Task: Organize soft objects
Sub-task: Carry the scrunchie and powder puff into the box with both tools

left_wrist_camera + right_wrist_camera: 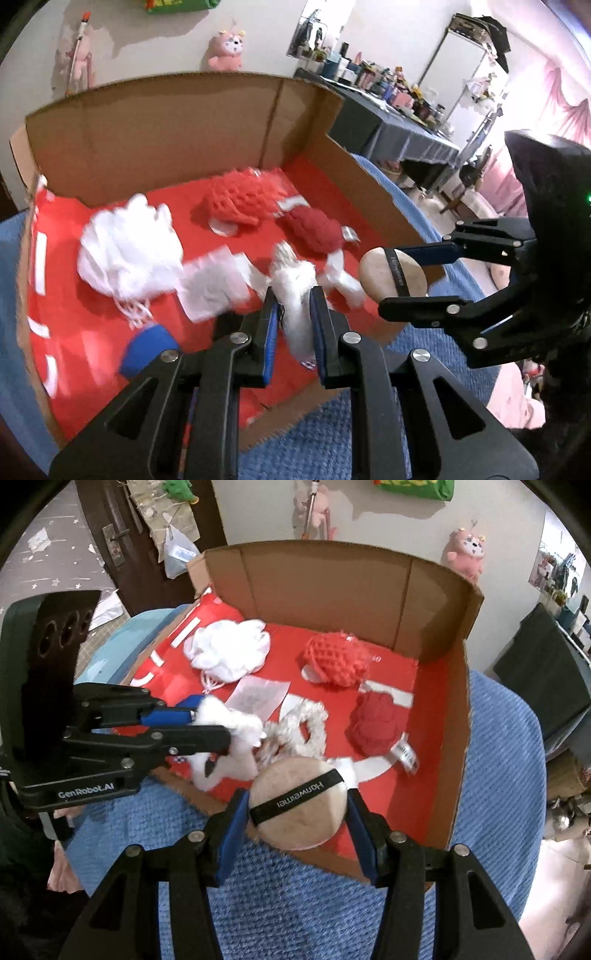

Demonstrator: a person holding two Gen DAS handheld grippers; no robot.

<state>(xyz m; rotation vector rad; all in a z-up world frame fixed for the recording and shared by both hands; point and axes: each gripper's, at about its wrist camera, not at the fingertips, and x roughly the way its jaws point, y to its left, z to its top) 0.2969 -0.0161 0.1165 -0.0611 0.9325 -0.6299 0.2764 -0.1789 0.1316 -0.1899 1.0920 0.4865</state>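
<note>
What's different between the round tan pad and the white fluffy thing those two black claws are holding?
The tan pad is a flat, smooth disc crossed by a black strap; the white fluffy thing is shaggy and shapeless. The right gripper holds the pad with its jaws well apart, while the left gripper pinches the fluff nearly shut. Both are gripped above the cardboard box.

A pink plush (466, 552) hangs on the wall. A dark door (122, 535) stands left. A cluttered desk (399, 122) is right.
</note>
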